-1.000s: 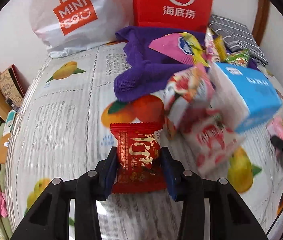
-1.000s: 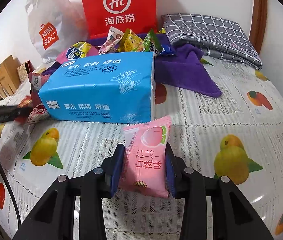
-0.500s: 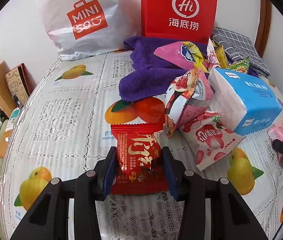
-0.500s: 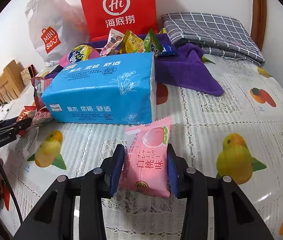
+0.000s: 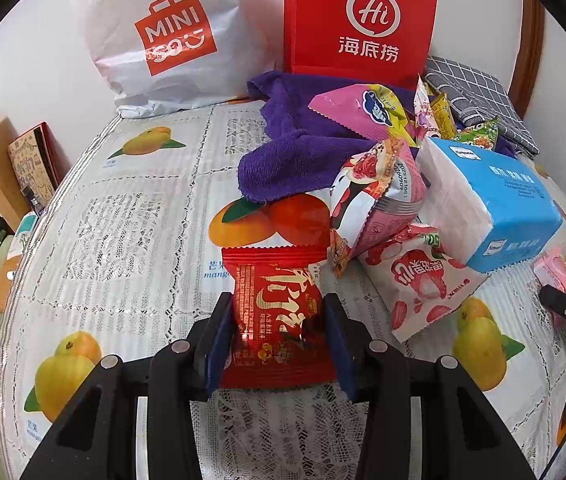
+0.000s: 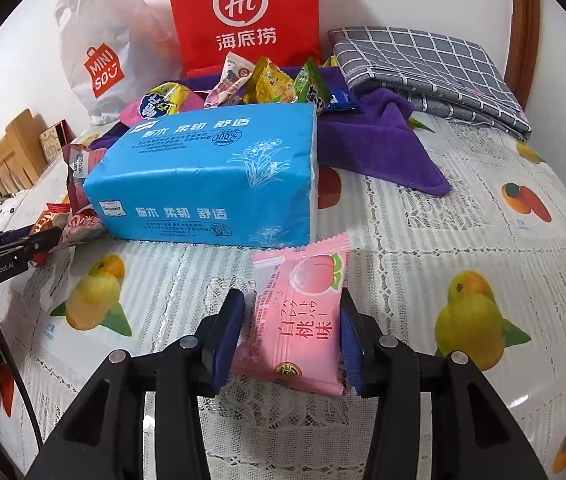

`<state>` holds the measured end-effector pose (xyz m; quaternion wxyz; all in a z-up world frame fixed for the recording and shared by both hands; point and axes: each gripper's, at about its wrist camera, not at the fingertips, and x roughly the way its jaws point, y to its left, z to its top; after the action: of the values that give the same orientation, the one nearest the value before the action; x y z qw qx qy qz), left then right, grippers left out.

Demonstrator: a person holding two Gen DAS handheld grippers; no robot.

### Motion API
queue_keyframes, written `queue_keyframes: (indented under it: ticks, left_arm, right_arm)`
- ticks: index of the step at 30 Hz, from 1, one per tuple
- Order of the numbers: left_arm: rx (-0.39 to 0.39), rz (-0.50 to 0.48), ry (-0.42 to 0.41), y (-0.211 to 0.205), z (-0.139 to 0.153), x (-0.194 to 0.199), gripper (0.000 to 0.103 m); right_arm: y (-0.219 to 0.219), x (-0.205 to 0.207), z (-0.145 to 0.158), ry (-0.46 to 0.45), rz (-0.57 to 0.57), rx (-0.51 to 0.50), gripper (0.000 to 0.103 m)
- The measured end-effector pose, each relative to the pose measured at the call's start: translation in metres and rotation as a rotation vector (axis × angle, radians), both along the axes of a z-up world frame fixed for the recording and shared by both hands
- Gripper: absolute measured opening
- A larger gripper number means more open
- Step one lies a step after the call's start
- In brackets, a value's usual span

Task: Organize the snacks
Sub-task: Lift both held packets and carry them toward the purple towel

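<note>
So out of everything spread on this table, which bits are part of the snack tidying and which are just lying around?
Part of the job:
red snack packet, held in the left gripper
pink peach packet, between the right gripper fingers
snack pile

Just lying about:
blue tissue pack
purple towel
grey checked cloth
red paper bag
white Miniso bag

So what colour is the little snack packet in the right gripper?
Pink, with a peach picture on it: the snack packet shows best in the right wrist view.

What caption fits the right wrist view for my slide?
Right gripper around a pink peach snack packet on the fruit-print tablecloth, before a blue tissue pack.
</note>
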<state>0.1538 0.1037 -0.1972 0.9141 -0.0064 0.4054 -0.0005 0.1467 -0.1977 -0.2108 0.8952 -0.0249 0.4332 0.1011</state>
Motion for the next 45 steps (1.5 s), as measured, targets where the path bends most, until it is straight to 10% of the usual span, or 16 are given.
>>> queue_keyframes:
  ticks: [19, 45]
  left_arm:
    - [-0.074, -0.074, 0.022, 0.003, 0.017, -0.027, 0.040]
    - [-0.090, -0.203, -0.126, -0.059, 0.158, 0.025, 0.040]
  right_arm:
    - [-0.002, -0.005, 0.009, -0.006, -0.031, -0.016, 0.035]
    - [0.011, 0.036, 0.155, -0.186, -0.028, 0.062, 0.035]
